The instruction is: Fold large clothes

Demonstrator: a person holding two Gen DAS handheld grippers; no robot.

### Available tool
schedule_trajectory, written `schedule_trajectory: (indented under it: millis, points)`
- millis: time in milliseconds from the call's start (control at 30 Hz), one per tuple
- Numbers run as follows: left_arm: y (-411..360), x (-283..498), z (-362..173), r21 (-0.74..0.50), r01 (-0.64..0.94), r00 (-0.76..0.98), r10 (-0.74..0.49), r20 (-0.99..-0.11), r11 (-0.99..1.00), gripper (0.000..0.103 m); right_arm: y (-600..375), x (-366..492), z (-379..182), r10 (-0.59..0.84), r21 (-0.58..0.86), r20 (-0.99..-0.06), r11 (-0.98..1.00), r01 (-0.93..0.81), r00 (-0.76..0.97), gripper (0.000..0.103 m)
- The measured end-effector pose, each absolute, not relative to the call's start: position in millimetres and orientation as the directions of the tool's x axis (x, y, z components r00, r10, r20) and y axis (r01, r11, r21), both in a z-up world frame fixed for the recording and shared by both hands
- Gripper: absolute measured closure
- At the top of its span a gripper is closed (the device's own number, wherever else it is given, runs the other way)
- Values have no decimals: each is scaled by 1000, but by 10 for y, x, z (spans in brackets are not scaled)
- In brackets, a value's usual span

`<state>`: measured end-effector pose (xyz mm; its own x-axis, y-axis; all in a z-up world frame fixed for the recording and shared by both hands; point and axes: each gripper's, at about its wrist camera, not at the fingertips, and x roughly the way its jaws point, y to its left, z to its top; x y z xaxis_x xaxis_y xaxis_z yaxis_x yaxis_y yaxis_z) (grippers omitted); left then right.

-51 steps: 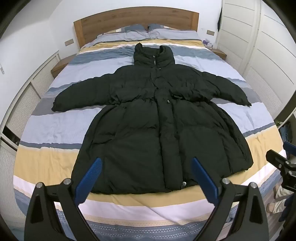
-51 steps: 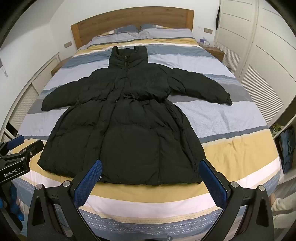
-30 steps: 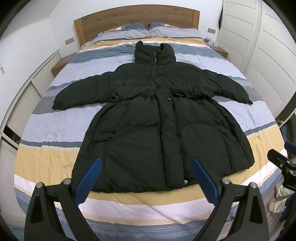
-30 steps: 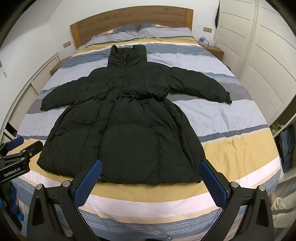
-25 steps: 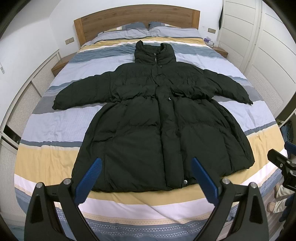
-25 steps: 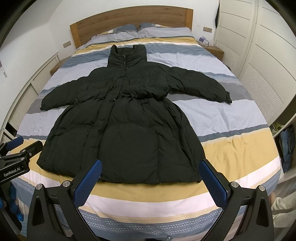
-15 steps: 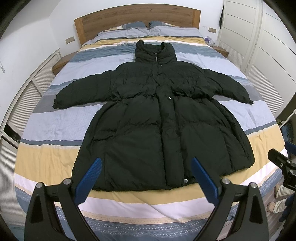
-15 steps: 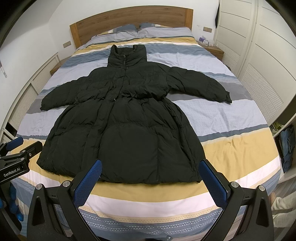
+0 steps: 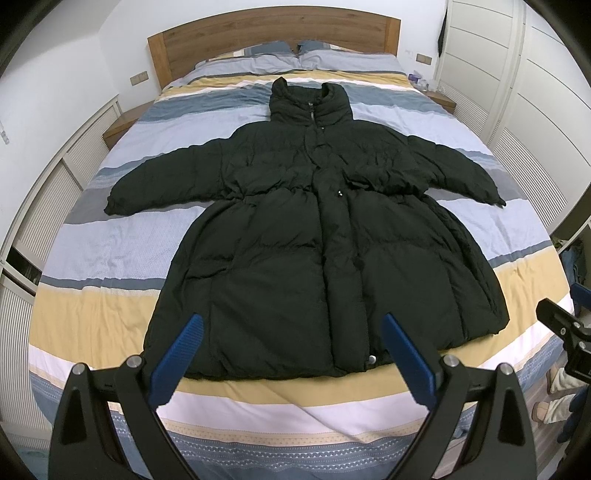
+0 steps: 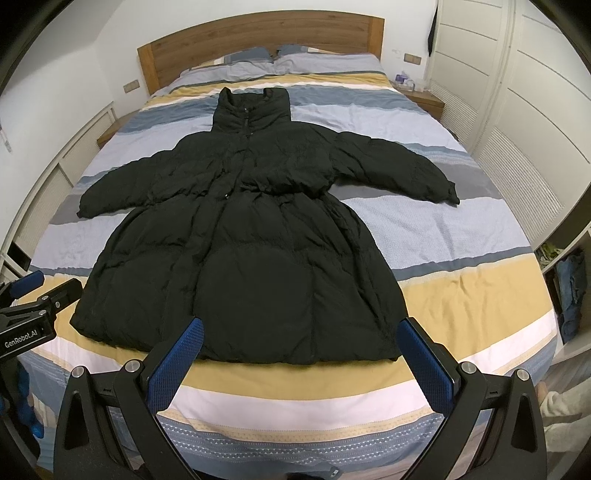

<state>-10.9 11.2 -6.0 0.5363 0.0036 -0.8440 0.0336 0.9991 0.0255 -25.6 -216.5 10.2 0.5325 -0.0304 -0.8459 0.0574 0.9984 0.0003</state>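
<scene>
Left gripper (image 9: pixel 291 334) & right gripper (image 10: pixel 301 338) both wide, empty; black coat (image 9: pixel 314 251) flat on bed (image 9: pixel 92 306).

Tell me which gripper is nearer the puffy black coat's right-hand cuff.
Right. The right gripper hovers off the black coat's hem on that cuff's side; the left gripper hovers further left.

A home bedroom: striped bed (image 9: pixel 110 258), wooden headboard (image 9: pixel 273 33), wardrobes (image 9: pixel 535 110).

Both wrist views from the bed's (image 9: pixel 92 317) foot, facing the headboard (image 10: pixel 258 40); side by side, sharing the coat (image 9: pixel 325 236)
</scene>
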Motion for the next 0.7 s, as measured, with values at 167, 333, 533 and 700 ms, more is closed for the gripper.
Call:
schedule_trajectory:
  millis: [167, 333, 533, 700]
  points:
    - [121, -134, -154, 26, 35, 533, 3, -846, 999, 5, -2192, -269, 114, -32, 0, -846, 998, 61, 532, 1]
    - [96, -117, -156, 30, 38, 526, 5, -850, 999, 5, -2175, -238, 99, -34, -2, -848, 998, 61, 529, 1]
    - [80, -80, -137, 33, 35, 519, 10, -855, 999, 5, -2179, -249, 98, -33, -3, -849, 998, 57, 528, 1]
    - [51, -85, -135, 39, 21, 515, 23, -857, 999, 5, -2197, -257, 97, -25, -1, -848, 999, 47, 529, 1]
